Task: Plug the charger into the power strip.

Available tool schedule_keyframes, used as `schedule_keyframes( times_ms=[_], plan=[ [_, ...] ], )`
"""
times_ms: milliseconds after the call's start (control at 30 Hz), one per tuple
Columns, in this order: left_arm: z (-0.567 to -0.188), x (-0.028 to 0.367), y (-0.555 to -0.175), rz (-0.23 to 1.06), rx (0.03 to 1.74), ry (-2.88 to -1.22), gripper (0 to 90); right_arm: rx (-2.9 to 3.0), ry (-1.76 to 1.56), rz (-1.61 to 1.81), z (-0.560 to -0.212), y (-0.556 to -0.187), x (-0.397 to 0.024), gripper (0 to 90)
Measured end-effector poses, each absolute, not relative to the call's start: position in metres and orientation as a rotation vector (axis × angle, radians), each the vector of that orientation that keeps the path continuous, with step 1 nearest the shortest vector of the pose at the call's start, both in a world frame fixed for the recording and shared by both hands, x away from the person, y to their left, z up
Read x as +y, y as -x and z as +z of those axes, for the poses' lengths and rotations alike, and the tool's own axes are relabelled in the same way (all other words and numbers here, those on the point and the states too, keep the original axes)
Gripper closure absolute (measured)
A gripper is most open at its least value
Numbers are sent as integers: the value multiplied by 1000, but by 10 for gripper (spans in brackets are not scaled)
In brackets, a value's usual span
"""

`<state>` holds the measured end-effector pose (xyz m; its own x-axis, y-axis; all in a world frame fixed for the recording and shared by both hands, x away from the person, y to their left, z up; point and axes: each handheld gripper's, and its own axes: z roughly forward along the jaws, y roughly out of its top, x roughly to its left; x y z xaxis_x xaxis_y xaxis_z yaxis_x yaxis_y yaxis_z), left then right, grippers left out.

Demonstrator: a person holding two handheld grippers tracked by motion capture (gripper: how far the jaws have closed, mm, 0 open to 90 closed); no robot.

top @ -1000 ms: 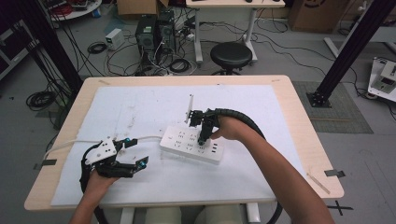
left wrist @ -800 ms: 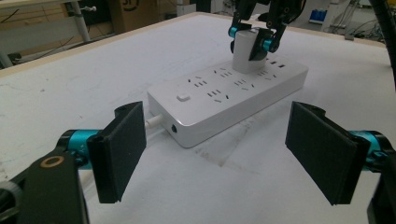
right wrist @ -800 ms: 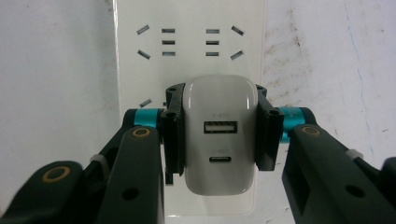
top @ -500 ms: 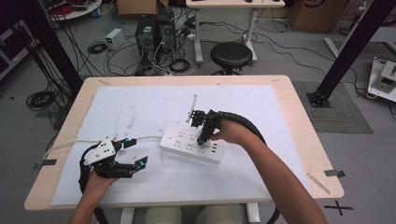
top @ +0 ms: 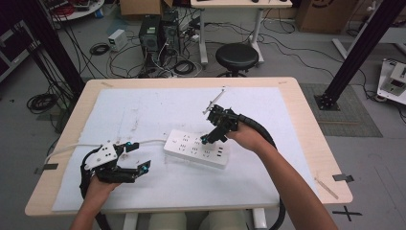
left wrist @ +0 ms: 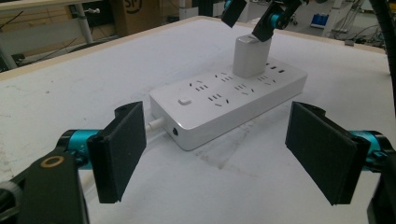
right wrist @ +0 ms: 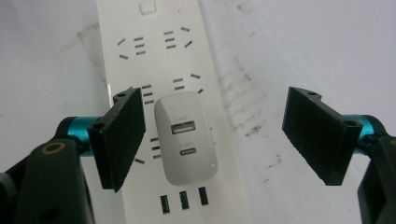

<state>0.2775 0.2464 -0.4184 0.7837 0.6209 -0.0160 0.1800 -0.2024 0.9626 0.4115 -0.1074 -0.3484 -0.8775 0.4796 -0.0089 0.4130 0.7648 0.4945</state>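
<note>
Since a second ago, the right gripper (top: 207,125) is lifting off the power strip (top: 196,148) and its jaws have just been opening; nothing is pressed between them now, so the charger is released. From the high view, the strip is lying mid-table on the white mat (top: 143,110), and the left gripper (top: 136,155) is resting near the front left, jaws spread and empty.

Along the left gripper view, the white charger (left wrist: 251,56) is standing upright, plugged into the strip (left wrist: 224,102), with the other gripper's tips just above it.

Looking down the right gripper view, the charger (right wrist: 187,137) is sitting between the spread pads (right wrist: 122,135), apart from both.

Plugging in seems finished; I judge the letting-go step is in hand. Next, the right hand is likely needing a straight retreat without nudging the charger.
</note>
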Motion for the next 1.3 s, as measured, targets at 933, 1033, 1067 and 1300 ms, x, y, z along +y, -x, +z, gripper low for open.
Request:
schedule_keyframes(
  times_ms=[933,1033,1067,1300],
  plan=[
    [-412,241,-277,456,624,-1752,205,2641,-916,960,-338,-382,-201,119],
    [-413,242,-277,460,623,-1756,206,2602,-921,989,-339,-376,-210,120],
    [-412,242,-277,461,626,-1754,205,2594,-918,996,-339,-375,-213,120],
    [-411,244,-278,471,638,-1729,206,2511,-955,1059,-343,-361,-235,120]
  ],
)
